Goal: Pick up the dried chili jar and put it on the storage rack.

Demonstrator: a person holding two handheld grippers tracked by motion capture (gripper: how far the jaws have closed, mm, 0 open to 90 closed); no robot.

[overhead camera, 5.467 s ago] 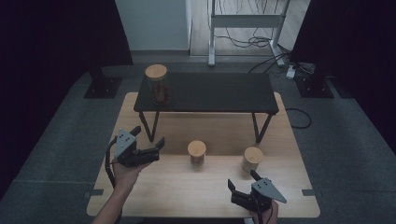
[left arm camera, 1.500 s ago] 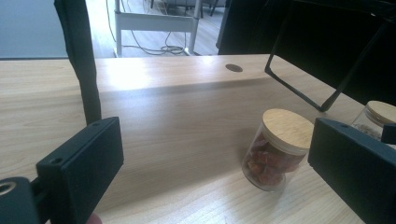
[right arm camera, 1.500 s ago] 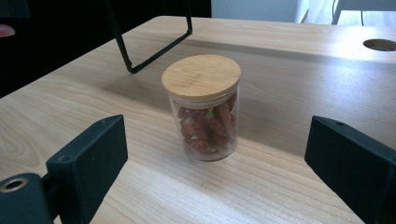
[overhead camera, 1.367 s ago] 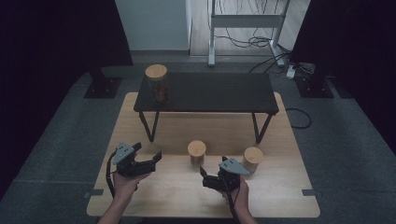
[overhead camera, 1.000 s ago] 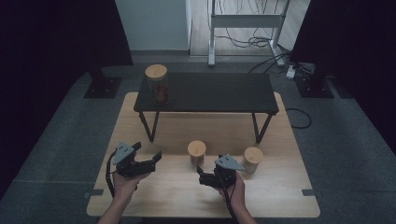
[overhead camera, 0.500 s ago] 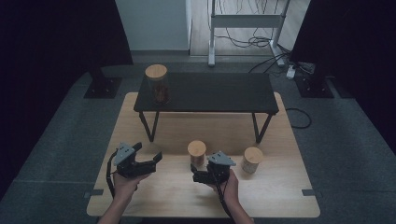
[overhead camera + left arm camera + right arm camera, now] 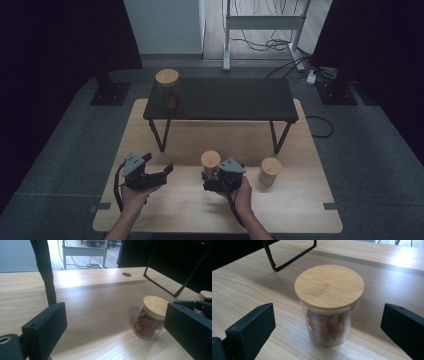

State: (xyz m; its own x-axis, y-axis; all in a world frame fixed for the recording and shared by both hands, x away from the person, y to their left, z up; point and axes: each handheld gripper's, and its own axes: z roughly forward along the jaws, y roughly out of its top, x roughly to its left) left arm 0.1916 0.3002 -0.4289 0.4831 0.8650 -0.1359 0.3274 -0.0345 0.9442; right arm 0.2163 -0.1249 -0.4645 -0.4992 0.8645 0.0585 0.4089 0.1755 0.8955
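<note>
The left gripper (image 7: 161,171) hovered over the wooden tabletop (image 7: 300,150), jaws spread on nothing. Right of it stood the middle jar (image 7: 329,306), upright on its base with its bamboo lid on, between the right gripper's (image 7: 216,176) jaws, which had just been opening and stood clear of the glass.

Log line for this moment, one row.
right gripper: jaws just opened, flanking, not touching, bamboo-lidded glass jar | left gripper: open, empty | wooden table
</note>
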